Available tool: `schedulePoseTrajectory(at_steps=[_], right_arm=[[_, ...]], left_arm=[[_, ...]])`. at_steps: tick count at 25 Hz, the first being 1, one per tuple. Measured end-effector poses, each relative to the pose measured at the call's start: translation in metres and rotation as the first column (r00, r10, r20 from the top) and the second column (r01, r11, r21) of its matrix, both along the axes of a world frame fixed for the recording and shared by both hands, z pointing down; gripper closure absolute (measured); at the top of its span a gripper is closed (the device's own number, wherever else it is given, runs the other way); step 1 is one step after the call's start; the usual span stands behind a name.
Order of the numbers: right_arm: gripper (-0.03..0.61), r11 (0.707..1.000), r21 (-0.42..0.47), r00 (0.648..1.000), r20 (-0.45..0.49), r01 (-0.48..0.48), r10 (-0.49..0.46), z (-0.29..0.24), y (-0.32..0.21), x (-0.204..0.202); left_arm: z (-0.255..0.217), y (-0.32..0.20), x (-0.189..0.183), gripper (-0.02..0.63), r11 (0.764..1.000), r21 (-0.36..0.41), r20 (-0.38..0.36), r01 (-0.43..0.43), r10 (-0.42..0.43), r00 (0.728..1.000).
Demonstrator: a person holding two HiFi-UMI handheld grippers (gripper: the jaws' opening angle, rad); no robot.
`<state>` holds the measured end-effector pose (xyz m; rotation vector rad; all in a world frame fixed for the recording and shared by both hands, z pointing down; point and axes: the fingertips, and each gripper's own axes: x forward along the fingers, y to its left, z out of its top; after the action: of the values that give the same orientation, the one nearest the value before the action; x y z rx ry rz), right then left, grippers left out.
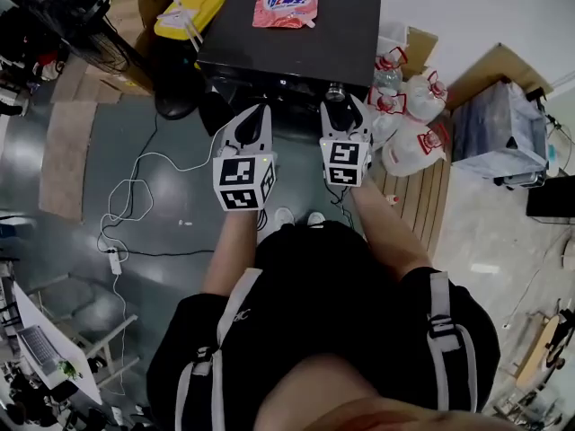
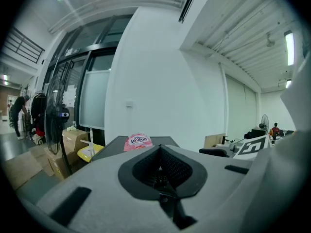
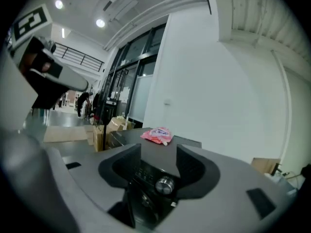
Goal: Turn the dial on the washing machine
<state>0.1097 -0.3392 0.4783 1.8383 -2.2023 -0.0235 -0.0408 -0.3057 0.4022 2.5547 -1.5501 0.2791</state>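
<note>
**Right jaws lined up on the dial, not yet gripping**

Head view: The washing machine (image 1: 287, 34) stands at the far side of the floor, with a pink pouch (image 1: 286, 3) on its lid. The dial (image 1: 336, 91) sits on the near control panel, towards the right. The right gripper (image 1: 346, 108) points at it from just in front. The left gripper (image 1: 260, 113) is held alongside, left of the dial and off the panel.

Left gripper view: The jaws are pressed together with nothing between them. They point over the machine's lid towards the pouch.

Right gripper view: The jaws stand spread. The dial (image 3: 164, 185) shows in the gap between them, a little low of centre, and neither pad touches it.

Assessment: The step in hand appears to be the approach to the dial, with no grasp yet made. The next move calls for easing the right gripper forward and slightly down, so the pads flank the knob. The jaws then need to close squarely on the rim before any twist. An off-centre pinch would likely slip on the smooth metal.
</note>
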Motion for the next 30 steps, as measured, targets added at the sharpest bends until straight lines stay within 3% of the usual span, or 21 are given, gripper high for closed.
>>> schedulePoseTrajectory(at_steps=[6,9,14,20,30], right_arm=[[0.37,0.994,-0.075,0.969,-0.242,-0.073,0.053,0.086,-0.034,0.014],[0.359,0.988,-0.129,0.952,-0.304,-0.087,0.044,0.129,-0.052,0.017],[0.33,0.982,-0.13,0.907,-0.416,-0.134,0.069,0.175,-0.077,0.019],[0.321,0.966,-0.155,0.897,-0.423,-0.209,0.127,0.198,-0.1,0.029],[0.324,0.926,-0.25,0.92,-0.344,-0.284,0.189,0.217,-0.108,0.041]], left_arm=[[0.024,-0.013,-0.008,0.62,0.998,-0.057,0.009,0.016,-0.015,1.0],[0.035,-0.017,-0.017,0.62,0.995,-0.091,0.015,0.035,-0.034,0.999],[0.054,-0.015,-0.037,0.62,0.987,-0.142,0.032,0.08,-0.076,0.997],[0.067,-0.011,-0.059,0.62,0.976,-0.175,0.047,0.131,-0.124,0.991],[0.071,-0.002,-0.072,0.62,0.972,-0.183,0.067,0.151,-0.141,0.988]])
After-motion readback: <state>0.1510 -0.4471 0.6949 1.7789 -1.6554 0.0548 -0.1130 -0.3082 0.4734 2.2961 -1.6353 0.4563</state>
